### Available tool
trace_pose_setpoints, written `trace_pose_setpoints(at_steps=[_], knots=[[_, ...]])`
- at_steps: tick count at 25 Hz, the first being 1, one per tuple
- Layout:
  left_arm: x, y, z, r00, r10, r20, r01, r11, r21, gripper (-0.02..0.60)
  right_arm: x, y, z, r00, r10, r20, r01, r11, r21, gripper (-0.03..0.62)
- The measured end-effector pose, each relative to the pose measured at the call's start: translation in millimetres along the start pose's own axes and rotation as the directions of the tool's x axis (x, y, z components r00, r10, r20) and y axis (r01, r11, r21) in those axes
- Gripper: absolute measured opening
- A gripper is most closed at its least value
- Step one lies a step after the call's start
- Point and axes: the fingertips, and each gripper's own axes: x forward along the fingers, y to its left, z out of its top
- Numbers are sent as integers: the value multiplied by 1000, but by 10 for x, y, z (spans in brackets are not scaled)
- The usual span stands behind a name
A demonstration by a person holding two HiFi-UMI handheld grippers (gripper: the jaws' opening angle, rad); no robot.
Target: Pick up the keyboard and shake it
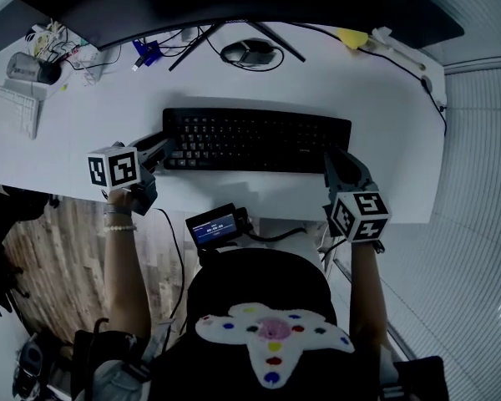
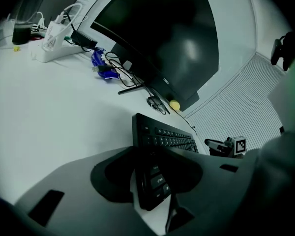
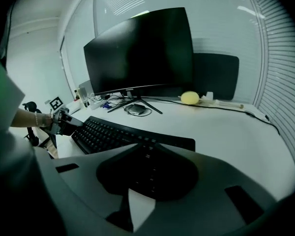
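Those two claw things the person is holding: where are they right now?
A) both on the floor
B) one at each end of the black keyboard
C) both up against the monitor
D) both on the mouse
B: in the head view the left gripper is at the left end of the keyboard and the right gripper is at its right end.
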Motion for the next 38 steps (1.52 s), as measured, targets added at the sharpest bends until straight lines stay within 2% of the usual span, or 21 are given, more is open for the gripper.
trace_pose_setpoints(at_steps=[2, 4, 7, 10, 14, 19, 22, 26, 29, 33, 38], knots=[[-4, -39, 11, 1000, -3, 3, 3, 1000, 3, 161, 27, -242, -69, 1000, -5, -13, 6, 997, 72, 147], [-6, -75, 20, 1000, -6, 4, 6, 1000, 5, 161, 60, -455, -145, 999, -5, -35, 10, 990, 141, 195], [-4, -93, 21, 1000, 7, 6, -7, 1000, 7, 162, 114, -720, -284, 997, 5, -81, 11, 981, 195, 236], [-28, -69, 49, 999, 51, 17, -52, 998, 19, 162, 187, -884, -433, 990, 65, -125, -31, 966, 258, 258], [2, -135, 29, 999, 30, 14, -30, 1000, 6, 161, 275, -929, -534, 973, 179, -148, -117, 927, 356, 268], [-29, -123, 71, 996, 77, 37, -77, 997, 16, 161, 278, -940, -513, 955, 255, -150, -180, 903, 390, 268], [21, -210, 55, 998, 44, 36, -44, 999, 8, 161, 287, -951, -498, 949, 269, -164, -188, 901, 390, 268], [21, -215, 72, 996, 76, 42, -77, 997, 19, 161, 293, -969, -484, 941, 283, -187, -191, 898, 396, 268], [87, -262, 50, 998, 46, 38, -46, 999, 11, 161, 323, -974, -476, 935, 293, -201, -194, 895, 402, 267], [111, -199, 28, 995, 97, 34, -98, 995, 24, 161, 359, -982, -470, 934, 292, -207, -191, 895, 404, 249], [77, -191, 1, 994, 104, 34, -105, 994, 13, 159, 396, -950, -415, 939, 289, -188, -192, 891, 412, 215]])
